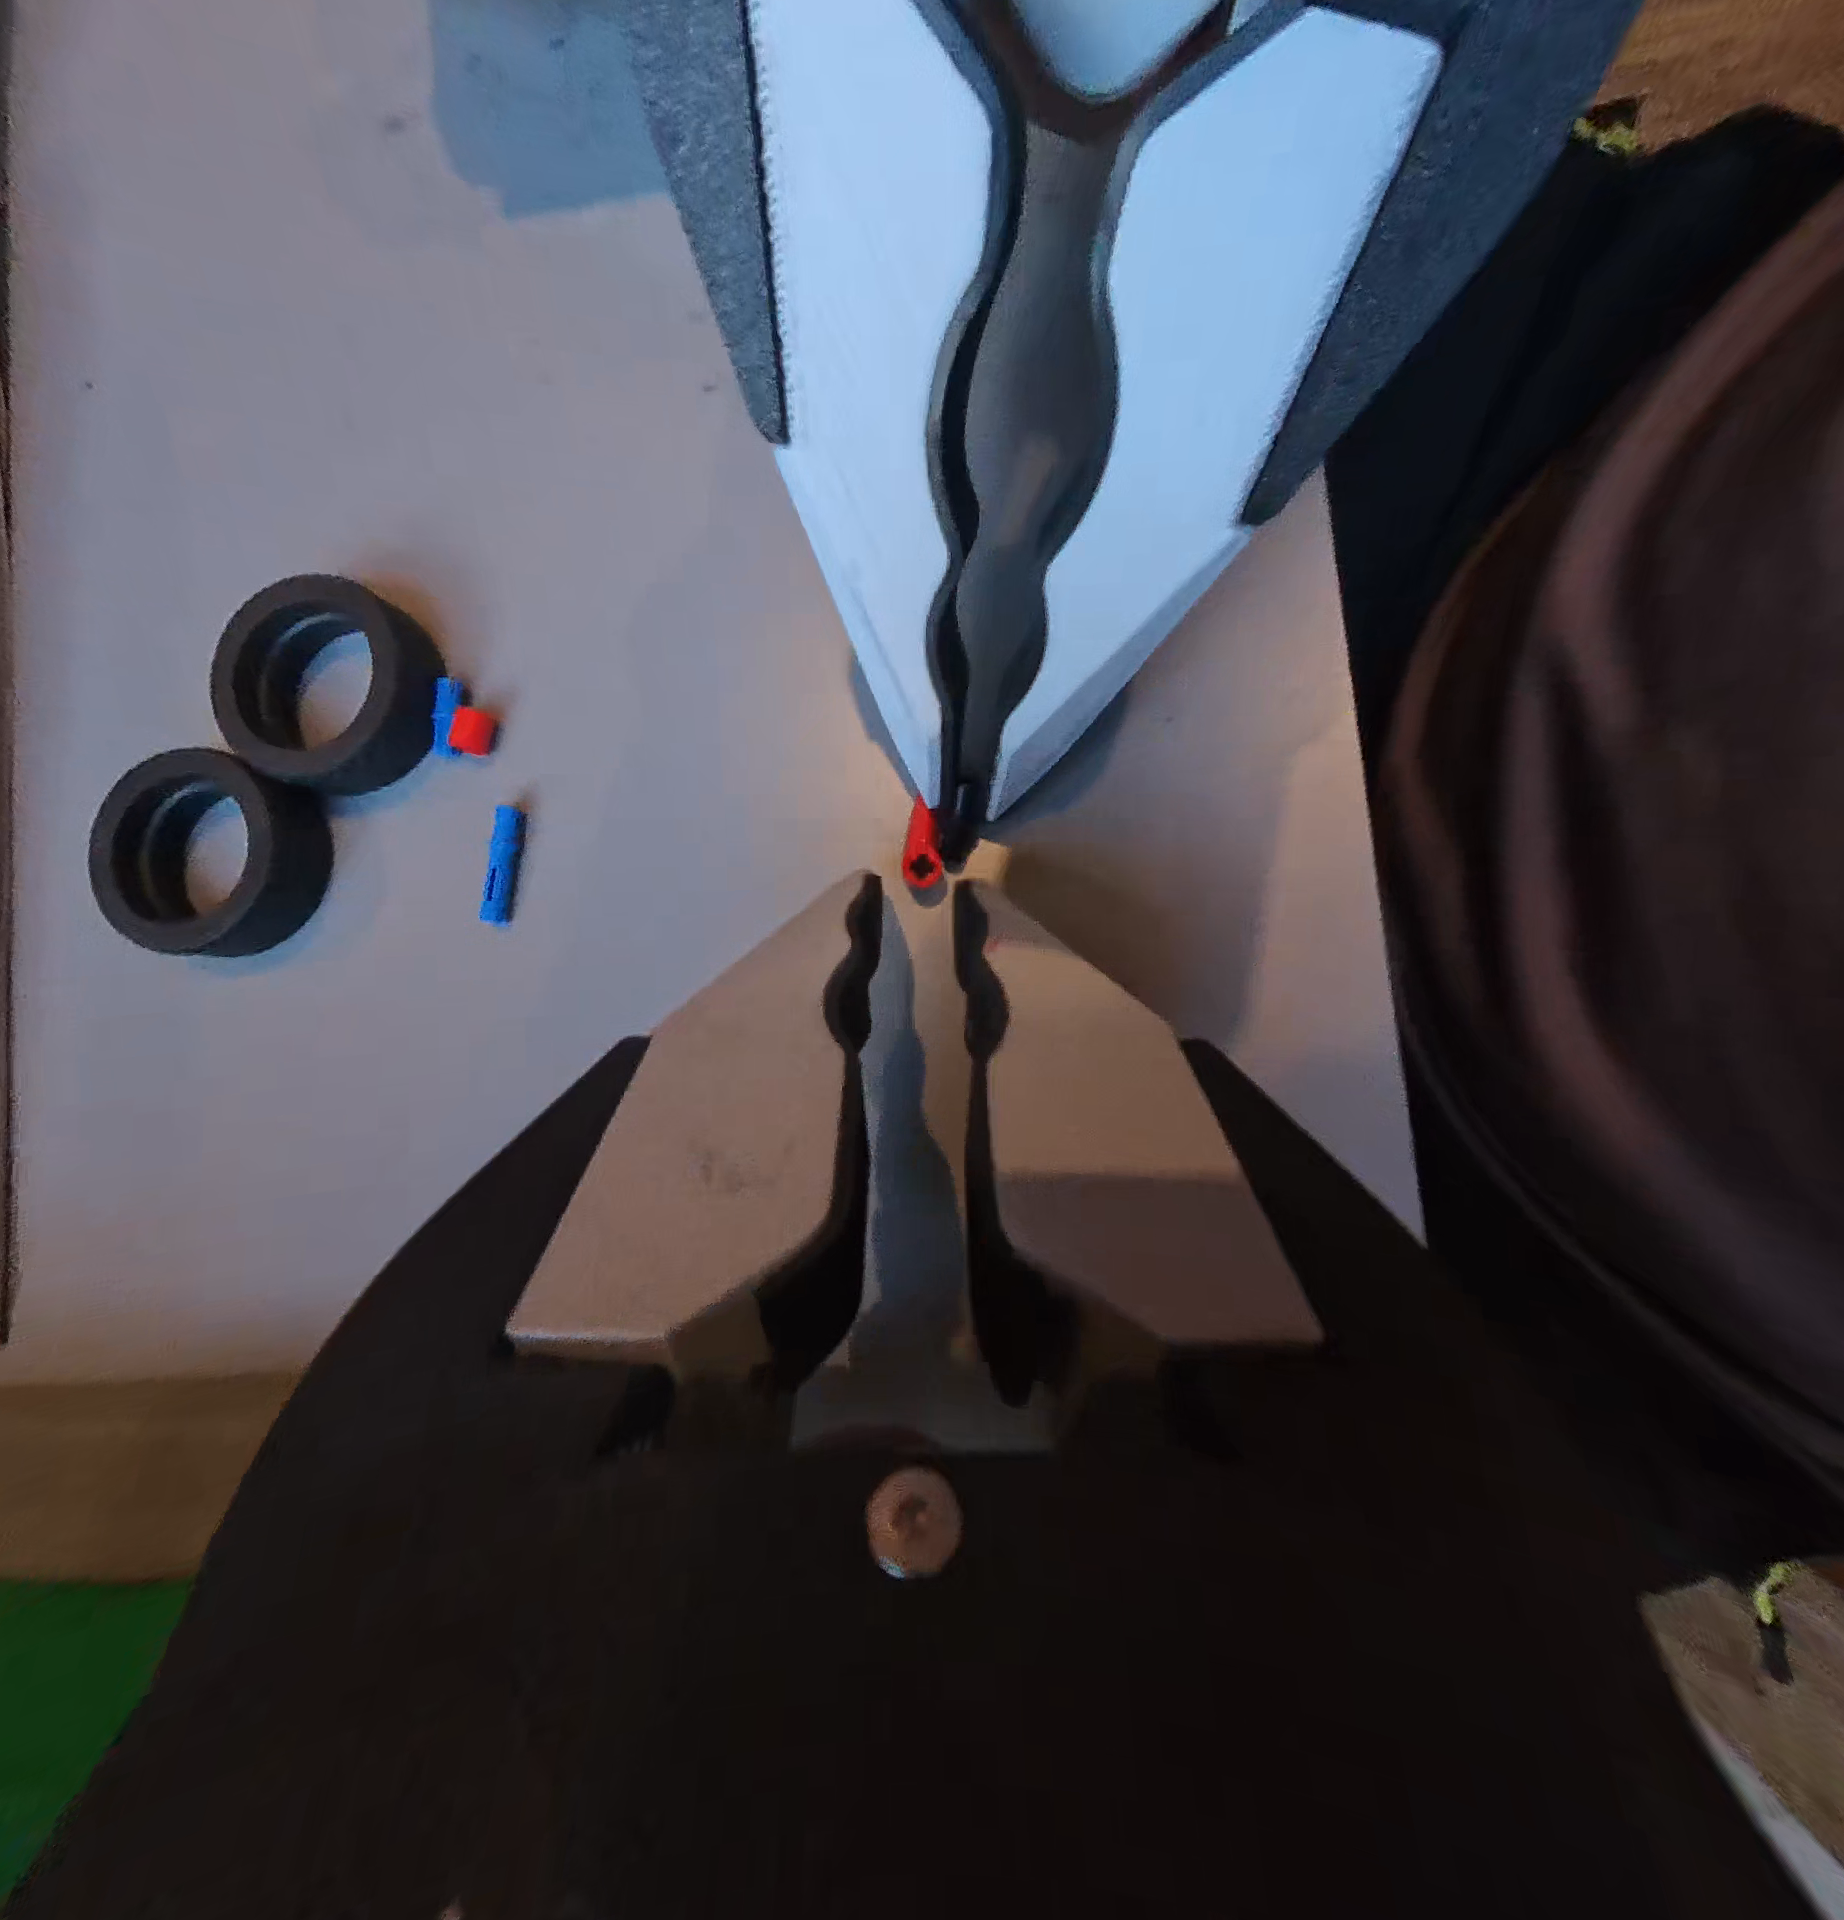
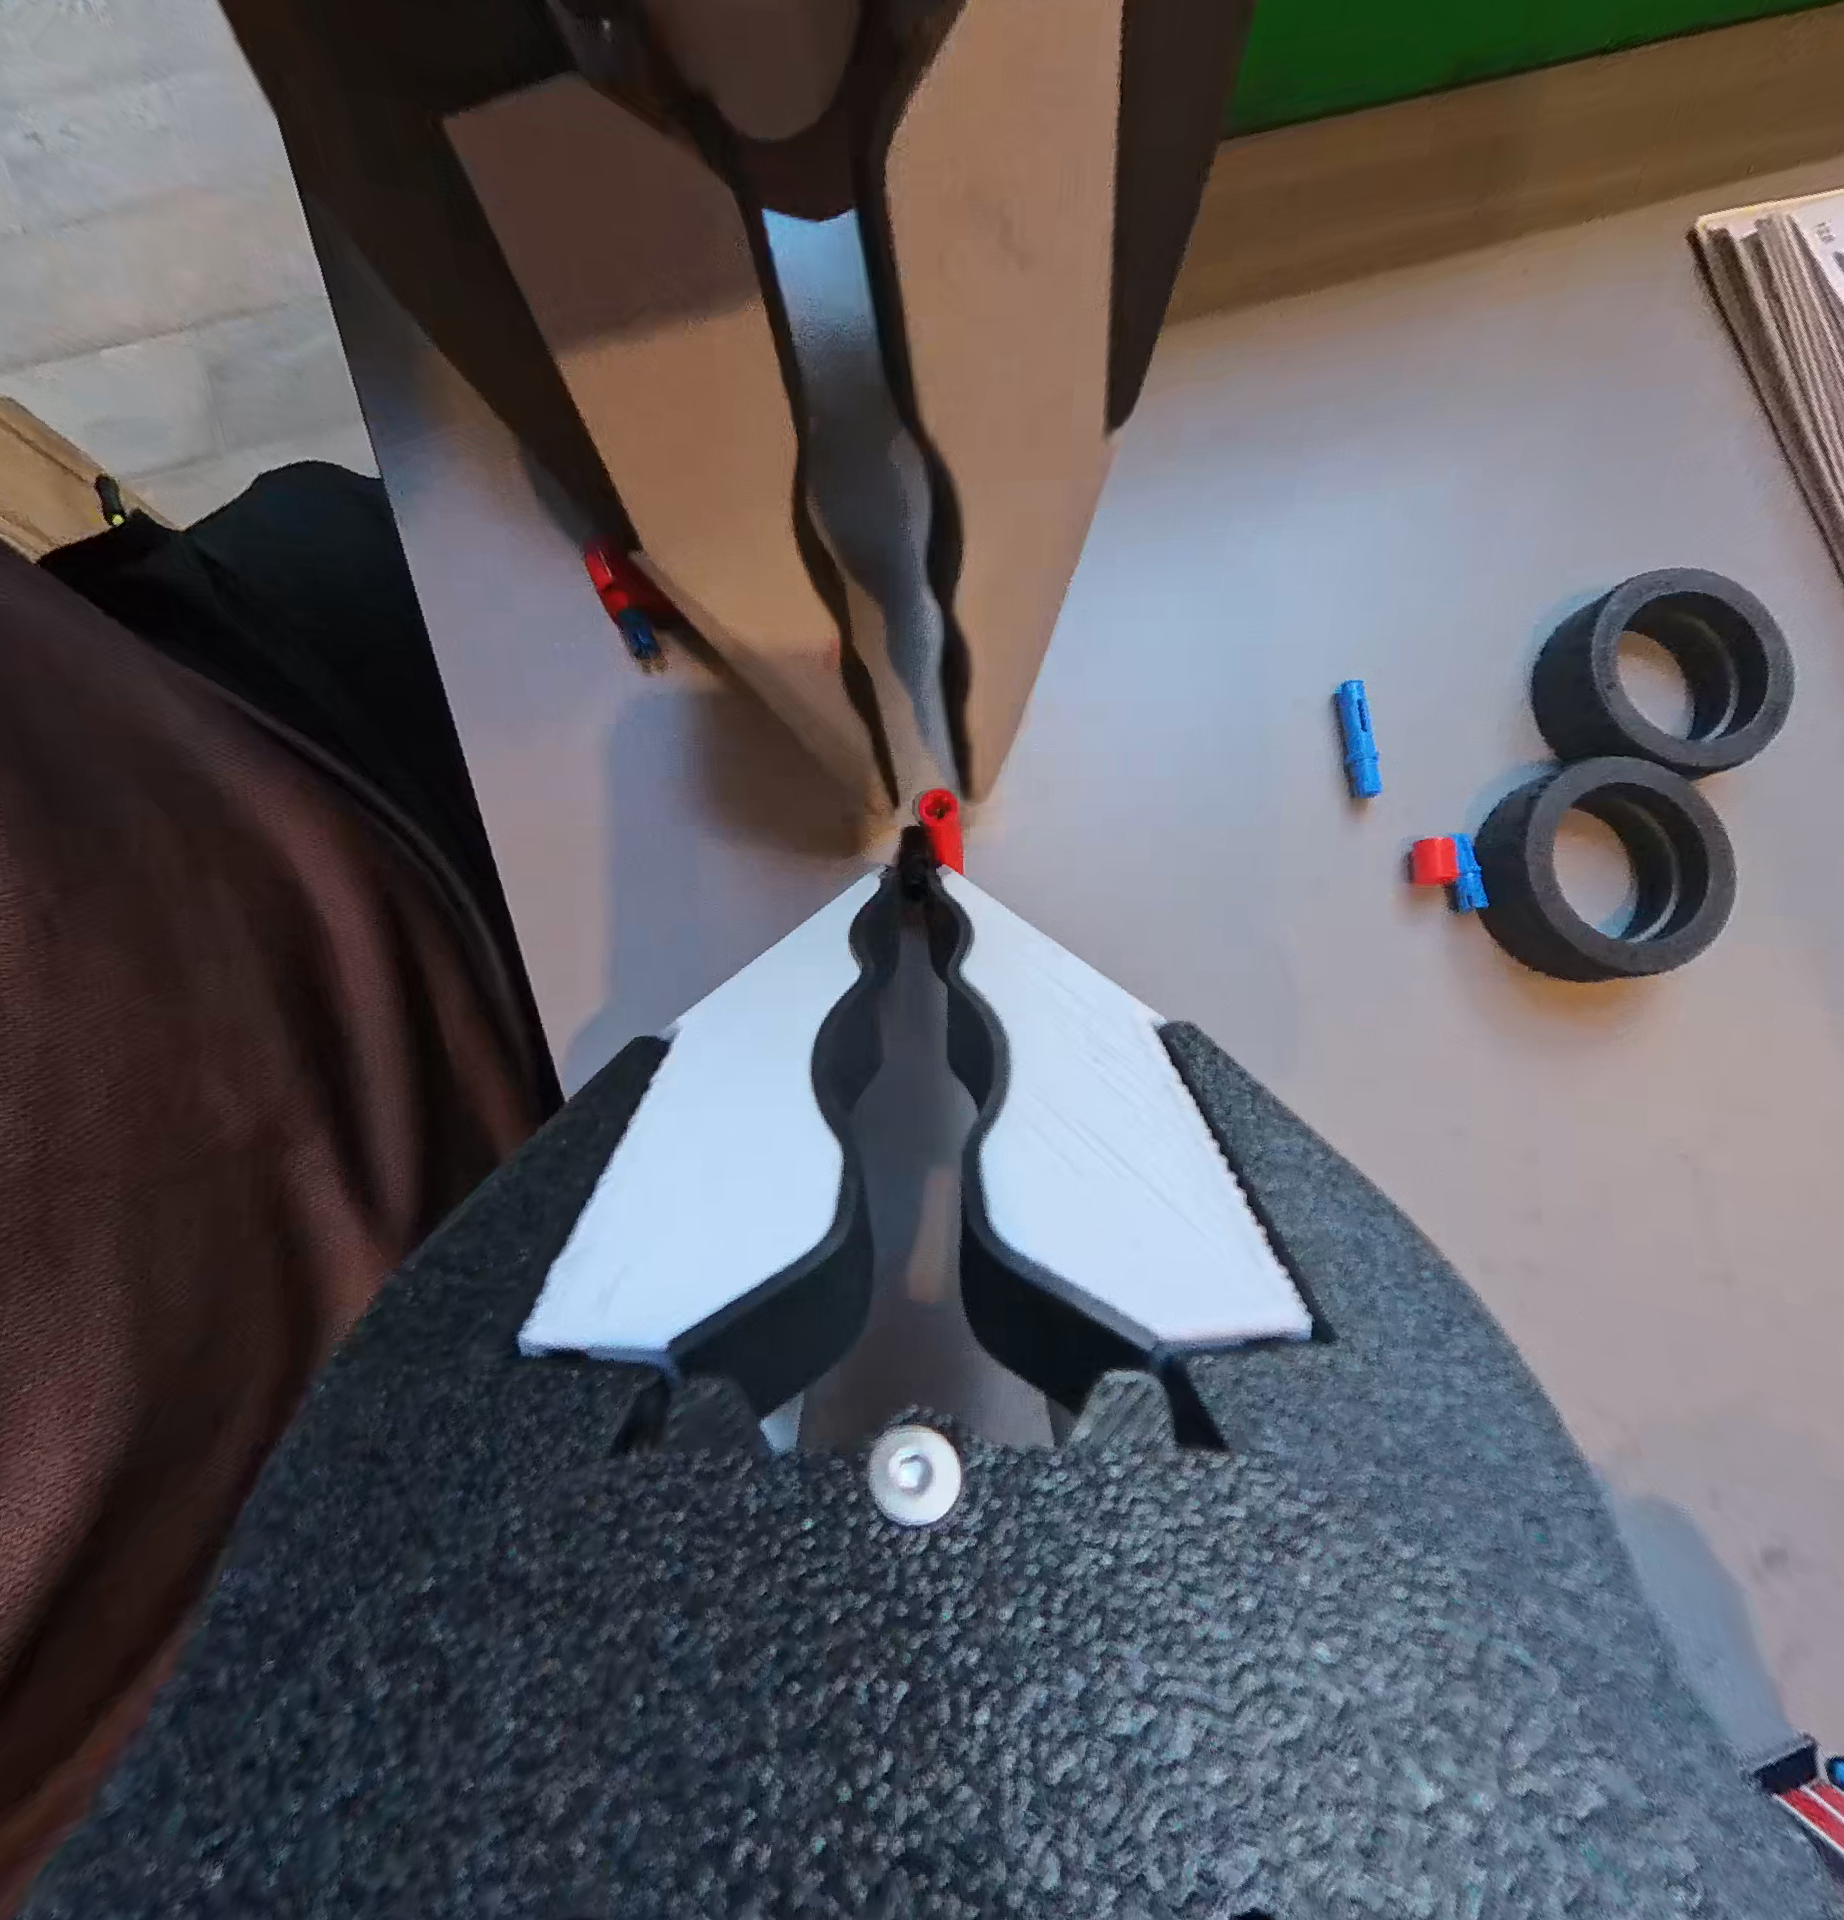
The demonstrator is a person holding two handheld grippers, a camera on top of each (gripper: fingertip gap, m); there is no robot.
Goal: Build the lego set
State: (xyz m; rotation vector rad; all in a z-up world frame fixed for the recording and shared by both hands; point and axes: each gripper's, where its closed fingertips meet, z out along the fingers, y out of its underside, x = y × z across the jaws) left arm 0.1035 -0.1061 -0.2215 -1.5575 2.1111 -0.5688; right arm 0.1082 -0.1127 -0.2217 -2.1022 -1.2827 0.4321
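My right gripper, with white fingers, is shut on a small black piece that carries a red bush with a cross hole. It holds it above the pale table. In the left wrist view it comes in from the top with the red bush at its tips. My left gripper, with tan fingers, faces it tip to tip. Its jaws stand a narrow gap apart and hold nothing, and the bush sits right at their tips. It also shows at the top of the right wrist view.
Two black tyres lie side by side with a blue pin and a small red-and-blue piece beside them. Another red-and-blue piece lies under the left gripper. A paper stack is at the table edge. A person's dark sleeve is close by.
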